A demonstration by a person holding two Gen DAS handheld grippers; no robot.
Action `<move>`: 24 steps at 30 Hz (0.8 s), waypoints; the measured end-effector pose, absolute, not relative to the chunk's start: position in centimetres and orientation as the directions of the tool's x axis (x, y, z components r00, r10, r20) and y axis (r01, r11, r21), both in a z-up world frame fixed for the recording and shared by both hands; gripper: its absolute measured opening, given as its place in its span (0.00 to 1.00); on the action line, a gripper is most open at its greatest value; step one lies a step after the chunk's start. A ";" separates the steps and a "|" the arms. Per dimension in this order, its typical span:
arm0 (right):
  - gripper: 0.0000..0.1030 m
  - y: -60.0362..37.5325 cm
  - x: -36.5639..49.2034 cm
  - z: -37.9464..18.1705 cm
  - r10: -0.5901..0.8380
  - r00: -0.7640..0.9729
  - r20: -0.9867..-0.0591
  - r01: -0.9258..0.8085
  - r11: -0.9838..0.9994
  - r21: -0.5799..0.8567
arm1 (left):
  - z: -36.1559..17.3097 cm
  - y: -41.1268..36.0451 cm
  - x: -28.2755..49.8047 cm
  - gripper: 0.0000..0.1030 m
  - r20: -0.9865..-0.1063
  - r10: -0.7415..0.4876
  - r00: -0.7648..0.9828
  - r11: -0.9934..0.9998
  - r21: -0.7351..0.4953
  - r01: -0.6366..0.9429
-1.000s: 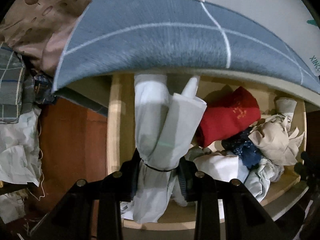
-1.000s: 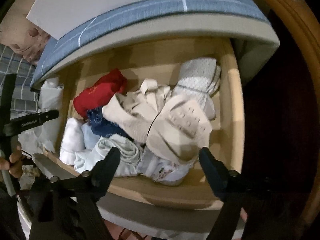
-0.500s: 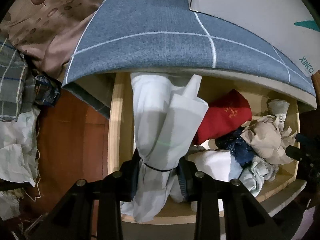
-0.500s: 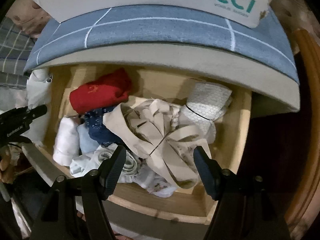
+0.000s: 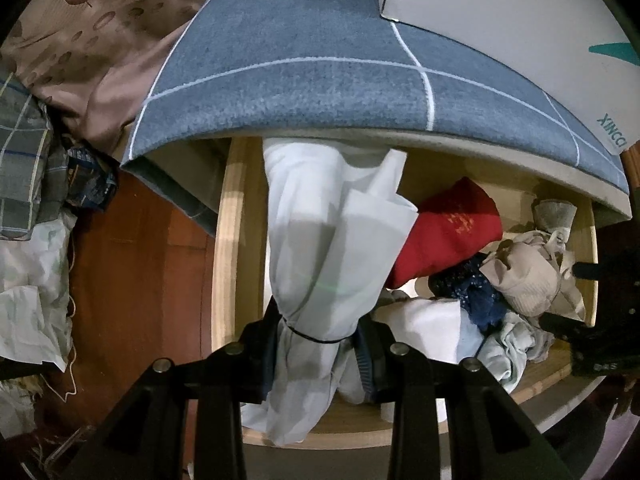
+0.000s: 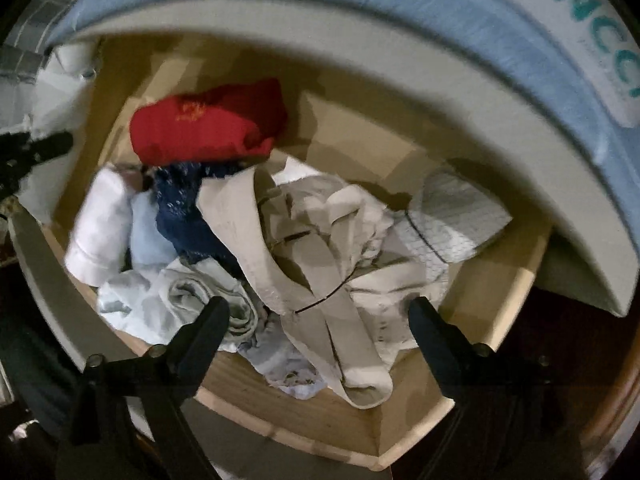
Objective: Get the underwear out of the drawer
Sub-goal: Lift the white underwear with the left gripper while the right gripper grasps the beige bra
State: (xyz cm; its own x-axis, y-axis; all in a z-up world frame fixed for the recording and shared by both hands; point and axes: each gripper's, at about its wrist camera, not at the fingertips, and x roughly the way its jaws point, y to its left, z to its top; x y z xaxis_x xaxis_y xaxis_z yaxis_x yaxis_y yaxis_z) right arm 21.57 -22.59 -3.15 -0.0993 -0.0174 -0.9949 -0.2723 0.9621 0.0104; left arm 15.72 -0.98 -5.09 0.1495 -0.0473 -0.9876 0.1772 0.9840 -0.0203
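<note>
An open wooden drawer (image 6: 516, 296) holds a heap of underwear. My left gripper (image 5: 316, 344) is shut on a white garment (image 5: 328, 240) tied with a thin black band, hanging over the drawer's left end. Beside it lie a red folded piece (image 5: 452, 232), a dark blue piece (image 5: 476, 292) and a beige bra (image 5: 524, 284). My right gripper (image 6: 320, 312) hangs over the heap, its jaws opening, with the beige bra (image 6: 320, 256) below them and the pads clear of it. The red piece (image 6: 204, 124) and a white roll (image 6: 100, 224) lie to its left.
A blue-grey mattress (image 5: 304, 72) with white lines overhangs the drawer's back, a white XINCCI box (image 5: 520, 28) on top. Brown patterned bedding (image 5: 84, 40) and plaid cloth (image 5: 20, 152) lie left, above a reddish-brown floor (image 5: 140, 272). The other gripper (image 6: 32, 152) shows at the right wrist view's left edge.
My right gripper has sunk closer to the heap, rolled, and its jaws have spread wider. The left gripper has kept its grip on the white garment and barely moved.
</note>
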 end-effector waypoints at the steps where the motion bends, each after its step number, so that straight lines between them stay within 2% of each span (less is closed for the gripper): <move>1: 0.77 -22.6 21.6 -3.6 -0.024 -0.104 -0.994 -0.273 0.962 0.005 | -5.1 -1.0 15.7 0.32 -0.988 -0.046 0.150 0.984 -0.018 0.179; 5: 0.77 -22.4 21.9 -5.1 -0.057 -0.092 -0.994 -0.268 0.963 -0.030 | -5.3 -1.3 15.6 0.32 -0.987 -0.041 0.152 0.983 -0.013 0.182; 10: 0.87 -21.6 21.9 -6.5 -0.066 -0.080 -0.995 -0.264 0.964 -0.043 | -5.5 -1.2 15.6 0.32 -0.988 -0.047 0.148 0.983 -0.020 0.180; 15: 0.90 -20.2 21.1 -8.1 -0.129 -0.032 -0.991 -0.275 0.954 -0.115 | -5.4 -1.0 15.4 0.32 -0.987 -0.053 0.151 0.983 -0.026 0.179; 24: 0.73 -25.1 17.7 -7.2 -0.035 -0.003 -0.999 -0.096 0.995 -0.034 | -5.0 -0.5 15.1 0.32 -0.984 -0.070 0.165 0.984 -0.041 0.172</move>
State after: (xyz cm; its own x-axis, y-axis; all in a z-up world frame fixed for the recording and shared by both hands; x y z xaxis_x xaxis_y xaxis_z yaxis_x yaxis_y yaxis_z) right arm 17.73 -25.09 -7.19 -0.0028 -0.0347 -0.9994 -0.0960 0.9948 -0.0343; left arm 15.06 -0.51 -5.03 0.1650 -0.0696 -0.9838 0.1721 0.9842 -0.0408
